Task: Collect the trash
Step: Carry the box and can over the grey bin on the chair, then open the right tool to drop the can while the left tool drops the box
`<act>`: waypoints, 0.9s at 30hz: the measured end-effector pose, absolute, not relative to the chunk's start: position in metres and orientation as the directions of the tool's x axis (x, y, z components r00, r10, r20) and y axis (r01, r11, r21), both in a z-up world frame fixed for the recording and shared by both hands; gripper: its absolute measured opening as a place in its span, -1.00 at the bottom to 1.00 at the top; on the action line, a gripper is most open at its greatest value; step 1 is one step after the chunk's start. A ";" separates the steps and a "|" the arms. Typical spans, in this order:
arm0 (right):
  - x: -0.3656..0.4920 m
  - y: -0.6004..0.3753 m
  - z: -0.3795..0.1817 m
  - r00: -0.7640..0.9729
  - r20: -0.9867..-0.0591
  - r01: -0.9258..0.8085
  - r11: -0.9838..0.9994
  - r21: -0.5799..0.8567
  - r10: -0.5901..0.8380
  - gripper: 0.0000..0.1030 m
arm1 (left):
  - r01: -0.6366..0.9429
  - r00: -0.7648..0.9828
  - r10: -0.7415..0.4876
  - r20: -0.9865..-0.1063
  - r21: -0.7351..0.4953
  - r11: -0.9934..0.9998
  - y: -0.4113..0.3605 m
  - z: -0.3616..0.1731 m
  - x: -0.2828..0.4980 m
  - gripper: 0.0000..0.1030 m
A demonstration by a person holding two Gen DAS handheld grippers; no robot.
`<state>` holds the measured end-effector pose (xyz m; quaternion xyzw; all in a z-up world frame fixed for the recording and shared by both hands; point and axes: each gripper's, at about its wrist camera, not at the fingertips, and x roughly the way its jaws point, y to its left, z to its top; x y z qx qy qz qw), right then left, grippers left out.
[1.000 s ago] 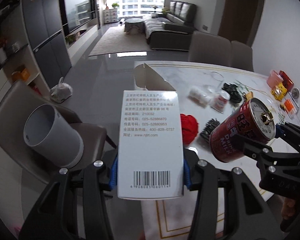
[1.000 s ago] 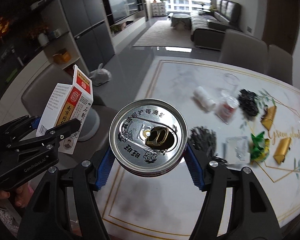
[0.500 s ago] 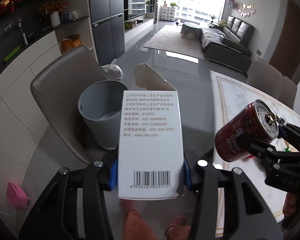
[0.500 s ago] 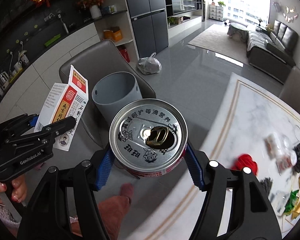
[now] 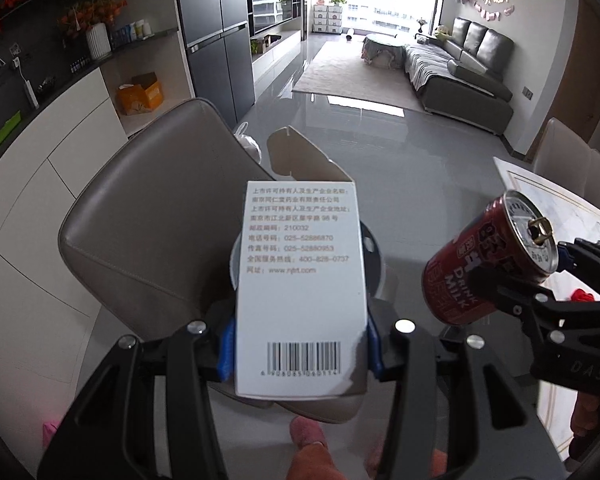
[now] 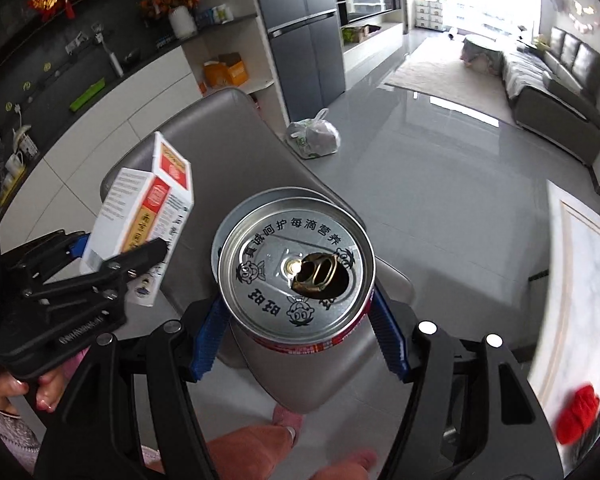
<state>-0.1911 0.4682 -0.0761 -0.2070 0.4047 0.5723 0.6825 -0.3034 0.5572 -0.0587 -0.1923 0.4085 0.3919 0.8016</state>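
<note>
Two claws, two pieces of trash: the left claw (image 5: 300, 344) clamps one white medicine box (image 5: 300, 280), the right claw (image 6: 300, 332) one opened red milk can (image 6: 296, 268), both above a grey bin (image 5: 373, 264) (mostly hidden) on a brown chair (image 5: 152, 232).

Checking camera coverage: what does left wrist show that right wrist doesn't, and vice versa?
Only left wrist: the barcode face of the white box and the red side of the can.

Only right wrist: the can's opened lid with its pull tab, the box's red and yellow face, a tied plastic bag on the floor in full, a hand.

Both: box held in the left gripper, can in the right gripper, grey bin on the chair, sofa.
</note>
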 end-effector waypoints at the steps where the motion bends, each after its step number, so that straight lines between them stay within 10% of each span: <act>1: -0.190 0.479 -0.082 0.013 -0.796 -0.954 0.247 0.171 0.605 0.23 | -0.788 0.354 0.464 -0.812 0.009 0.616 0.566 -0.065 -0.303 -0.06; 15: -0.173 0.601 -0.193 -0.112 -0.888 -0.988 0.044 0.147 0.446 0.25 | -0.881 0.229 0.424 -0.876 -0.002 0.473 0.636 -0.162 -0.284 -0.06; 27: -0.180 0.617 -0.177 -0.107 -0.886 -0.992 0.016 0.128 0.450 0.46 | -0.889 0.226 0.390 -0.893 -0.025 0.458 0.639 -0.161 -0.292 -0.05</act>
